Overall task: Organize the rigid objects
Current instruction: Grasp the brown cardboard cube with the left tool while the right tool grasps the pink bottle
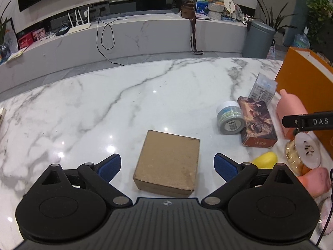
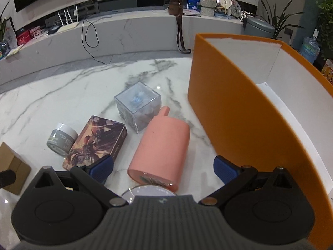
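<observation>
Left gripper point(image 1: 167, 164): blue-padded fingers spread wide, empty; square brown cardboard box point(image 1: 167, 163) sits on the white marble table point(image 1: 93, 108) between them, untouched. Right gripper point(image 2: 163, 166): fingers likewise wide apart, empty; pink cylindrical bottle point(image 2: 161, 148) lies on its side between them, no contact. Beyond it: printed dark rectangular box point(image 2: 95, 140), grey round jar point(image 2: 61, 138) just left of that, clear plastic cube point(image 2: 138, 105). Large orange open-topped box point(image 2: 239, 108) stands right, near the bottle.
</observation>
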A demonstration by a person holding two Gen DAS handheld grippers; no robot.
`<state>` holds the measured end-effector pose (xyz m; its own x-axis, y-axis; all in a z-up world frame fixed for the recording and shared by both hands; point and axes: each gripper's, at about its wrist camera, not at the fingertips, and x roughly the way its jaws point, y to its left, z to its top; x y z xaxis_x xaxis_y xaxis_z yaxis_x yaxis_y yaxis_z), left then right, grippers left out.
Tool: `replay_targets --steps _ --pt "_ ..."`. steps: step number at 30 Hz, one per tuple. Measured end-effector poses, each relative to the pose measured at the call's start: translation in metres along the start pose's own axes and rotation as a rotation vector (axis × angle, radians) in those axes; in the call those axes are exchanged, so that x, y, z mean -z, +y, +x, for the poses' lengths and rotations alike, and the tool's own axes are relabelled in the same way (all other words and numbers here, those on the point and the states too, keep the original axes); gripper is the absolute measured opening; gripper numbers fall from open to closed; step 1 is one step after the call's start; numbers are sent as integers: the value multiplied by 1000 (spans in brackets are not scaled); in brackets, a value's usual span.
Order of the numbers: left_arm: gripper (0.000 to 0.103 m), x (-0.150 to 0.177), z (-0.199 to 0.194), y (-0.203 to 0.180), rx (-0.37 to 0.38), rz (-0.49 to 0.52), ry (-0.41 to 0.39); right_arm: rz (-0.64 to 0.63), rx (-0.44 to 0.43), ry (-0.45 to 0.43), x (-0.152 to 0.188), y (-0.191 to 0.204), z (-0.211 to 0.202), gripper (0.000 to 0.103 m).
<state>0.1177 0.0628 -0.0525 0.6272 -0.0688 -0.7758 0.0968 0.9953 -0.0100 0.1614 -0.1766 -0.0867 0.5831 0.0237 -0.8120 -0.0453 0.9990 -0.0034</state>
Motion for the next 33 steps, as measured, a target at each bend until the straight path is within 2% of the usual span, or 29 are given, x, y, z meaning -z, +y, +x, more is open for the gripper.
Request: replay_targets --steps 3,10,14,16,19,23,28,30,33 --pt "103 -1 4 1 -4 5 2 2 7 16 -2 2 8 93" --pt "103 -2 10 -2 44 11 0 30 17 51 -9 4 25 87" --pt "92 -3 17 -3 44 -6 27 33 12 70 -10 4 31 80" --pt "90 -1 22 -4 32 1 40 37 -3 80 -11 4 34 74" --pt "86 2 27 -2 36 1 50 31 -5 76 -11 5 36 74" --pt "73 3 28 2 33 -8 41 27 -2 69 -13 6 39 73" --pt "69 3 27 6 58 -31 43 8 5 62 -16 7 41 67" --pt "69 2 27 5 52 -34 46 -2 2 57 -16 7 40 55" --pt "69 2 26 4 54 -44 48 -16 -10 53 -16 6 38 55"
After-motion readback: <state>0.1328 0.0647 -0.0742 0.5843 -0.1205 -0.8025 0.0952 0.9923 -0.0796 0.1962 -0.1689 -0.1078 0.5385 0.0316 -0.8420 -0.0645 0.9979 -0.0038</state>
